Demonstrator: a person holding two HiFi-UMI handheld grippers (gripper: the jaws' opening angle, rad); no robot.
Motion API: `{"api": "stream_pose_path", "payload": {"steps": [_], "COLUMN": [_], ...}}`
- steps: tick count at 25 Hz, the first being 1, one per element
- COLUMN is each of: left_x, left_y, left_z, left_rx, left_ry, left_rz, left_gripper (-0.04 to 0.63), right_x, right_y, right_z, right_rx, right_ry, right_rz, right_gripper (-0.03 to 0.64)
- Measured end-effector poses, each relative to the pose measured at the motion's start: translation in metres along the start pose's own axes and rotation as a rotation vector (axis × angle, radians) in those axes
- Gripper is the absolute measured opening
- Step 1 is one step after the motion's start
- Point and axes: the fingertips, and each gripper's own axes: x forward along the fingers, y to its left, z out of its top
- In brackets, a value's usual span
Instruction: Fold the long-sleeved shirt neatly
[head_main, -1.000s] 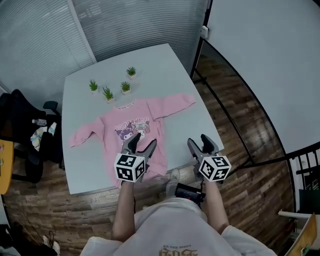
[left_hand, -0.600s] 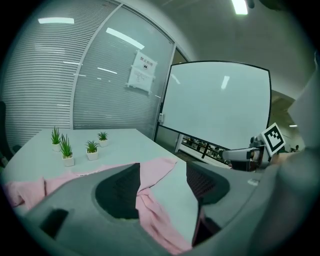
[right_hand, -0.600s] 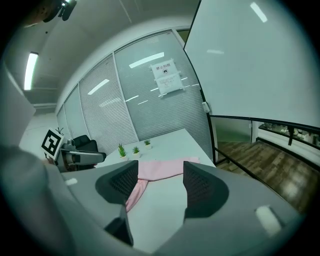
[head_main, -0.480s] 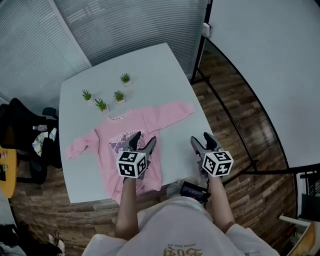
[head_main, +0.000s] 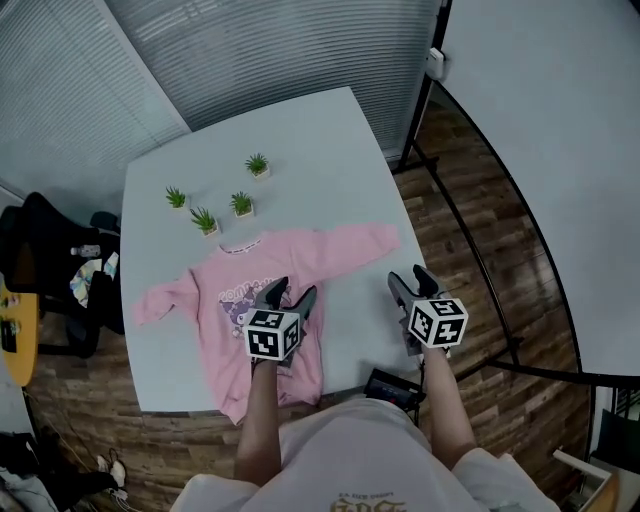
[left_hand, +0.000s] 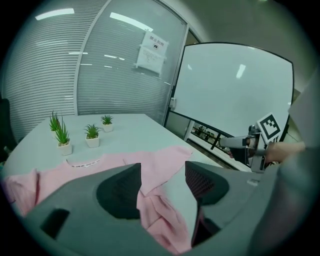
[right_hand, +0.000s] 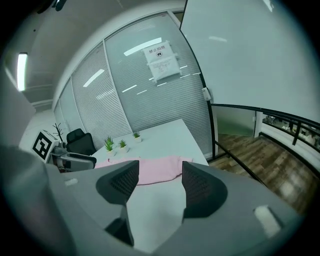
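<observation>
Soft pink cloth shirt on smooth matt table.

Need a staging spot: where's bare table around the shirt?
Bare: far right of the table, beyond the right sleeve; near-right strip between shirt and table edge; near-left corner below the left sleeve. Crowded: potted plants by the collar.

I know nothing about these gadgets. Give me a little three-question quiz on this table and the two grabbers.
1. How many potted plants stand on the white table? A two, B four, C six.
2. True or false: the right gripper grips a sleeve of the pink long-sleeved shirt.
3. Which gripper hangs over the shirt's body?
Key: 1 B. 2 False: its jaws stand apart over bare table. 3 The left gripper; its jaws have just been closing a little, yet stand apart, with fabric below and nothing gripped.
</observation>
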Motion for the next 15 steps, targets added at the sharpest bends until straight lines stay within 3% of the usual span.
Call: {"api": "stream_pose_path", "payload": {"steps": [15], "left_x": [0.076], "left_y": [0.019], "left_z": [-0.04], "left_rx": [-0.034], "left_ry": [0.188], "left_rz": [0.031], "left_gripper": [0.27], "right_x": [0.089], "right_y": [-0.052], "right_z": [-0.027], "right_rx": [-0.117], "right_ry": [0.188], "right_rz": [-0.039], "right_gripper": [0.272]}}
